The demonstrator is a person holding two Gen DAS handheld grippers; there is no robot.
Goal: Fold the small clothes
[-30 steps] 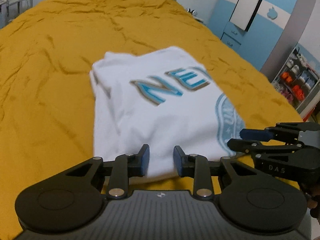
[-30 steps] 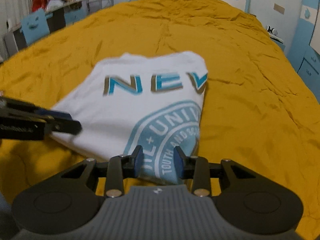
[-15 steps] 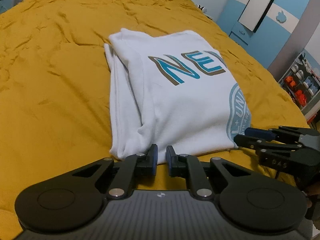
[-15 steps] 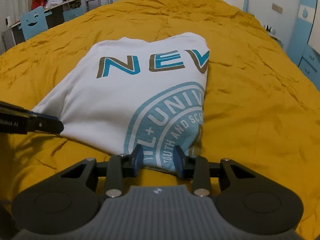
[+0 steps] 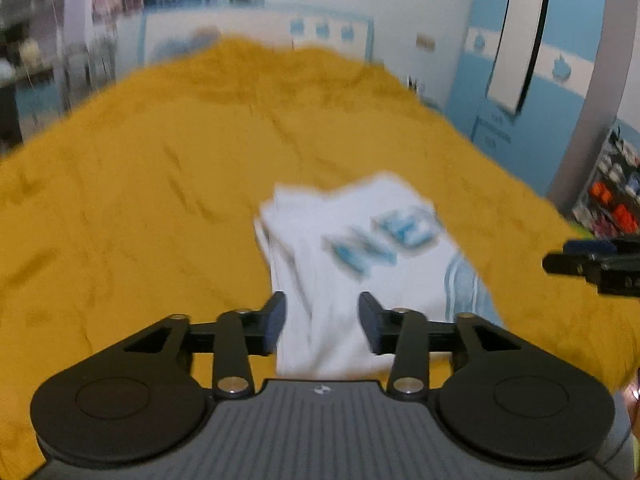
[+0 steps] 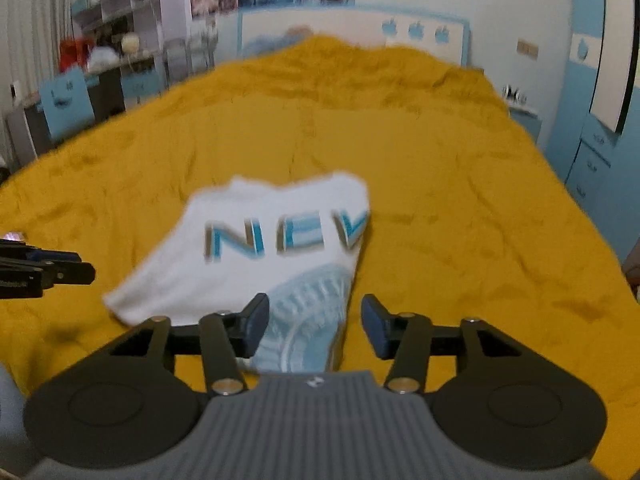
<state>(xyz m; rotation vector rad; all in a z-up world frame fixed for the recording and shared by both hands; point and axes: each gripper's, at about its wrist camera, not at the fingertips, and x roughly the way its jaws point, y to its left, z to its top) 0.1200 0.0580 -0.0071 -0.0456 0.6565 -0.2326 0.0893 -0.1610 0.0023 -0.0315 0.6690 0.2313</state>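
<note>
A folded white T-shirt [image 5: 352, 264] [image 6: 256, 248] with blue lettering and a round blue print lies flat on the yellow bedspread [image 5: 140, 200] [image 6: 460, 220]. My left gripper [image 5: 322, 322] hovers above the shirt's near left end, its jaws opening, with nothing pressed between the pads. Over the shirt's near right corner my right gripper [image 6: 314, 326] is raised too, jaws opening and gripping nothing. Each gripper's tip shows at the edge of the other view. Both views are blurred by motion.
The bedspread covers a wide bed with a white and blue headboard [image 6: 352, 28] at the far end. Blue cabinets [image 5: 520, 112] and a shelf with small items [image 5: 616, 204] stand to the right. A desk and blue chair [image 6: 68, 104] stand to the left.
Both grippers let go of the shirt's near edge, opened wider and lifted up and back. The shirt now lies lower and farther off in both views.
</note>
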